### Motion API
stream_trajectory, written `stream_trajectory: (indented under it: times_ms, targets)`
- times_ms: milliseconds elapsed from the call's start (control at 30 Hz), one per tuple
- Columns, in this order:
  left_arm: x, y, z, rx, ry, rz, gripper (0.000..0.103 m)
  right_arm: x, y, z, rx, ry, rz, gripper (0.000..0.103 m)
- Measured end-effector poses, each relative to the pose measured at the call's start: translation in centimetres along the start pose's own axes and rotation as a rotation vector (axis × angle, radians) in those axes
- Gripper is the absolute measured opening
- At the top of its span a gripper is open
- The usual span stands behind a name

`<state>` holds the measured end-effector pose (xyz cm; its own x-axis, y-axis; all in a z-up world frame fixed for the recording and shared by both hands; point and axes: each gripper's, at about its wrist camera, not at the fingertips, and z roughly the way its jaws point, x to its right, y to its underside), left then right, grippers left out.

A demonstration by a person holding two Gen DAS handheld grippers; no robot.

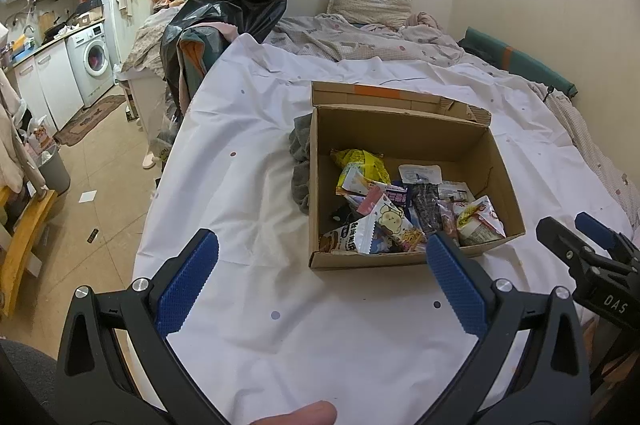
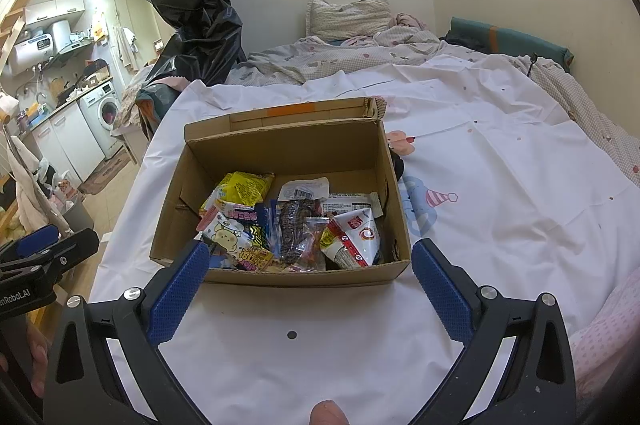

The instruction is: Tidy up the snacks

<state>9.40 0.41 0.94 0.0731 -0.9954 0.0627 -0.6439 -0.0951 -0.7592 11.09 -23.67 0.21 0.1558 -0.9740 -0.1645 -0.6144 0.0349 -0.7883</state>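
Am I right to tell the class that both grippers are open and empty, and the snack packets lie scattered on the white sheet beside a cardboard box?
Not quite. The snack packets lie inside the cardboard box, not on the white sheet; the right wrist view shows this. The rest holds: the left gripper and right gripper are both open and empty.

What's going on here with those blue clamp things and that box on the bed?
A person holds a gripper in each hand over a bed covered by a white sheet. The left gripper and right gripper are both open and hold nothing. Just ahead sits an open cardboard box with a jumble of snack packets inside. No packets lie on the sheet around it.
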Motion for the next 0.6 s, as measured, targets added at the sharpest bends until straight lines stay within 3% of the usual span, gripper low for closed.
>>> stream_trajectory:
  times_ms: [600]
  targets:
    - [-0.20,-0.01,0.06,-0.002,0.004,-0.003,0.103,-0.09,-0.31,-0.25,0.007,-0.012,-0.001,0.103]
